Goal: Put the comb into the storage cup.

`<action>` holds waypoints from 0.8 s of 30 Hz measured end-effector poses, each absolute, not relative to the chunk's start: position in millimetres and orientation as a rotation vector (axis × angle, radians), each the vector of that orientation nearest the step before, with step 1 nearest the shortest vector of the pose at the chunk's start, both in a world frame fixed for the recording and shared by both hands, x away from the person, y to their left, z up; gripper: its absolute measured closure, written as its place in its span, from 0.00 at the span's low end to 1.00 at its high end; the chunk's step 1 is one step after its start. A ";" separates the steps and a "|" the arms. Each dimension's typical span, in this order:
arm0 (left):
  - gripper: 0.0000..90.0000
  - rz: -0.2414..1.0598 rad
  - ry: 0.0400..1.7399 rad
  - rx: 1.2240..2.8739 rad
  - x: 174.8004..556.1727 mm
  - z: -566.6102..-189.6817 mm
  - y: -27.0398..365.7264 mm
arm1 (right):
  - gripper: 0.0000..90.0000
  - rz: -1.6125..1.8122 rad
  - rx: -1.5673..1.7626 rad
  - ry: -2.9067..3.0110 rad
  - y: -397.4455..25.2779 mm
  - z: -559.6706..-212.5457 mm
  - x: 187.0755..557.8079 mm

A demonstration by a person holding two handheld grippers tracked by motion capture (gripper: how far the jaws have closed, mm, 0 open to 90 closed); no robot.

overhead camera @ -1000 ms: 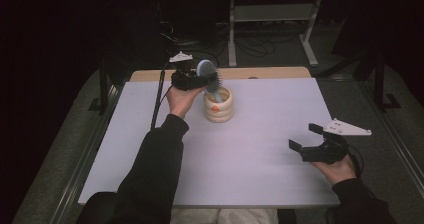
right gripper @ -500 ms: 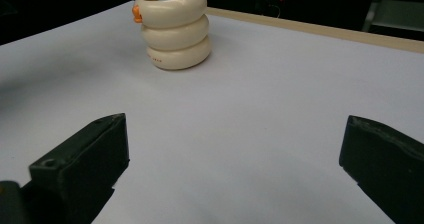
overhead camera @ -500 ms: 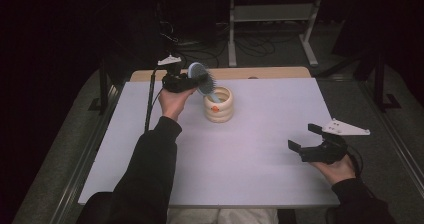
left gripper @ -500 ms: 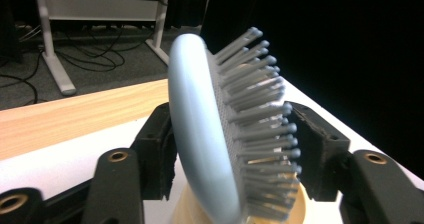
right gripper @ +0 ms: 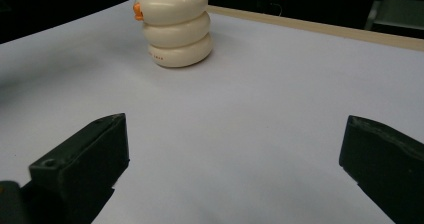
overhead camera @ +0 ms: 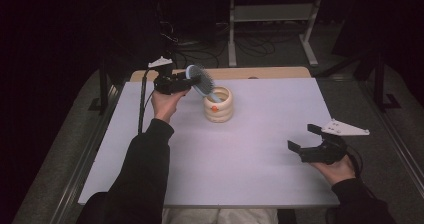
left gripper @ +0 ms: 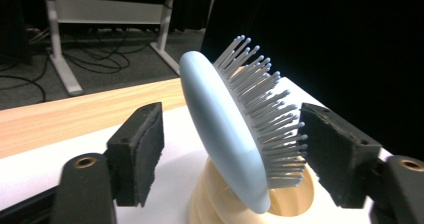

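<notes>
One hairbrush [overhead camera: 201, 81] stood handle-down in the cream ringed cup [overhead camera: 218, 104] near the far edge of the tabletop [overhead camera: 260, 149], toward its left corner. Its long axis leaned up and away from the cup toward the left gripper [overhead camera: 186, 82], head uppermost, bristles facing the right-hand jaw. That gripper's jaws stood wide on either side of the head, not pressing it as far as I could tell. The right gripper [overhead camera: 304, 139], also wide open, rested well apart by the near right corner.

Hairbrush [left gripper: 227, 139] handle hidden inside the cream cup [left gripper: 290, 204], cup's lower part cut off by the bottom edge, brush mostly cropped in the right gripper view.
</notes>
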State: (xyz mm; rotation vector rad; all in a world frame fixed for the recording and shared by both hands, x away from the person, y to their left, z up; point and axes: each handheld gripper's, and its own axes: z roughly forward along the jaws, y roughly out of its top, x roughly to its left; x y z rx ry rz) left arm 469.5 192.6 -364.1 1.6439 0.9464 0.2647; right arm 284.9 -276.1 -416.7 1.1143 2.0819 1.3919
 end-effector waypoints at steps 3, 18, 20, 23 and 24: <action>0.22 0.272 0.945 1.647 468.0 -363.8 195.8 | 0.00 1.389 1.116 2.086 -275.5 -416.9 284.9; 0.00 0.251 0.929 1.661 456.7 -363.4 227.9 | 0.00 1.376 1.111 2.100 -273.8 -417.5 285.5; 0.00 0.256 0.918 1.660 454.1 -363.2 232.9 | 0.00 1.374 1.110 2.102 -273.4 -417.6 285.6; 0.00 0.256 0.895 1.636 449.1 -362.6 240.4 | 0.00 1.372 1.109 2.103 -273.1 -417.7 285.5; 0.00 0.259 0.888 1.635 447.5 -362.2 242.8 | 0.00 1.372 1.110 2.103 -273.1 -417.7 285.5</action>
